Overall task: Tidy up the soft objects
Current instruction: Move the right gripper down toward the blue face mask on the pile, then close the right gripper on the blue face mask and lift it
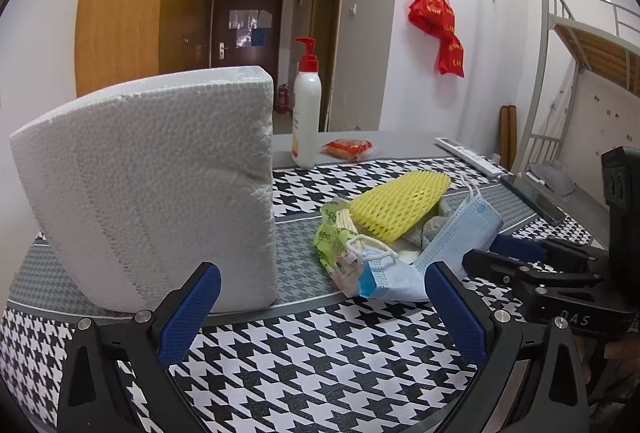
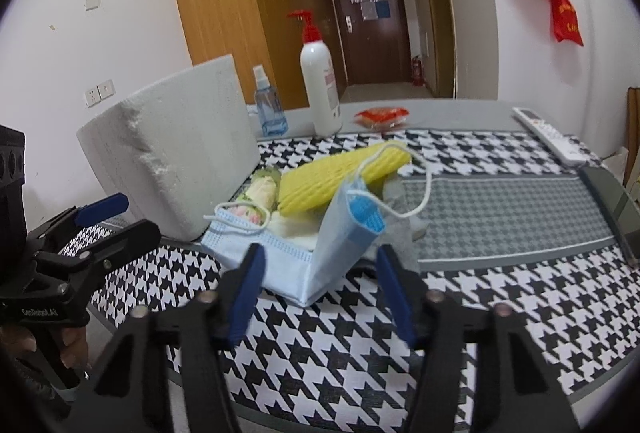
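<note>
On the table (image 2: pixel 500 217) | pump bottle (image 2: pixel 320 89) upright | left tongs (image 1: pixel 320 297) wide, empty | right tongs (image 2: pixel 320 285) half-open, gripping nothing

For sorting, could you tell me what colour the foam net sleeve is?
Yellow; the foam net sleeve shows best in the left wrist view.

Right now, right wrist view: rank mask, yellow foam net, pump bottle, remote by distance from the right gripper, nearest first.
From the right gripper:
1. Mask, just past the fingertips, between them.
2. Yellow foam net, behind the mask, on the pile.
3. Pump bottle, far edge, centre.
4. Remote, far right; too close to the bottle to call.
</note>
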Tool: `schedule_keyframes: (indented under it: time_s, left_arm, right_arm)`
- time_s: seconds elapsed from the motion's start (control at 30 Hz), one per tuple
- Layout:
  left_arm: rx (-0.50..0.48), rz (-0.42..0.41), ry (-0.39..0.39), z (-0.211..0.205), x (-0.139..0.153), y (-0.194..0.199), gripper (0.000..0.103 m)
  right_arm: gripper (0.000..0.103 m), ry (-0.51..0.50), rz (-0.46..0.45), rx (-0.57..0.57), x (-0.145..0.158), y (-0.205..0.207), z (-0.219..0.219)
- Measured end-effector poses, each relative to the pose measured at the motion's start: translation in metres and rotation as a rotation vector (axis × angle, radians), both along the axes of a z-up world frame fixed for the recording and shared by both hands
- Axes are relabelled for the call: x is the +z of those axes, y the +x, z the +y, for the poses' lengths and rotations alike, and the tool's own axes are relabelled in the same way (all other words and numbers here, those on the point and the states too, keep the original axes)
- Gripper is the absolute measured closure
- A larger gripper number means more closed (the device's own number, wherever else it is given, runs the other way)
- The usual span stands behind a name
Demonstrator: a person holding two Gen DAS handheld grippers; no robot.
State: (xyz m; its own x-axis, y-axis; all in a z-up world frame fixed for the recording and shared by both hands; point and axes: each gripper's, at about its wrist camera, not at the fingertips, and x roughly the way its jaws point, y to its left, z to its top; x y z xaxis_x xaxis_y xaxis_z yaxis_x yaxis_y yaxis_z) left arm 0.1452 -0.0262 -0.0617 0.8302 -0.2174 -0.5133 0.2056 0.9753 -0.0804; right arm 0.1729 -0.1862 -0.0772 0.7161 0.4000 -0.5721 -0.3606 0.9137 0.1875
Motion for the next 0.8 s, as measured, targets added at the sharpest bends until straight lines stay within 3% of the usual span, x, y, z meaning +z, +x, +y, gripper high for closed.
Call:
schedule_keyframes:
  time_s: [0.2,0.27,0.3,0.47,0.53,0.8]
  left_arm:
    - [0.003,0.004,0.003,0.000,-0.003,0.003,0.001]
    - [0.008,0.002,0.005,0.000,-0.003,0.003,0.001]
    - [0.008,0.001,0.007,-0.001,-0.003,0.002,0.001]
    - [0.009,0.002,0.010,-0.002,-0.003,0.002,0.001]
    - [0.010,0.003,0.012,-0.003,-0.004,0.002,0.001]
    - [0.016,0.004,0.017,-0.003,-0.005,0.004,0.001]
  right_arm:
    - [0.050,0.002,0.030,0.014,-0.005,0.005,0.004]
    - [0.058,0.006,0.033,0.023,-0.005,0.005,0.005]
    - [0.067,0.012,0.039,0.034,-0.005,0.006,0.005]
    - [0.071,0.020,0.052,0.039,-0.008,0.009,0.005]
    - [0.087,0.015,0.053,0.037,-0.009,0.010,0.005]
    - [0.095,0.029,0.042,0.045,-0.008,0.011,0.001]
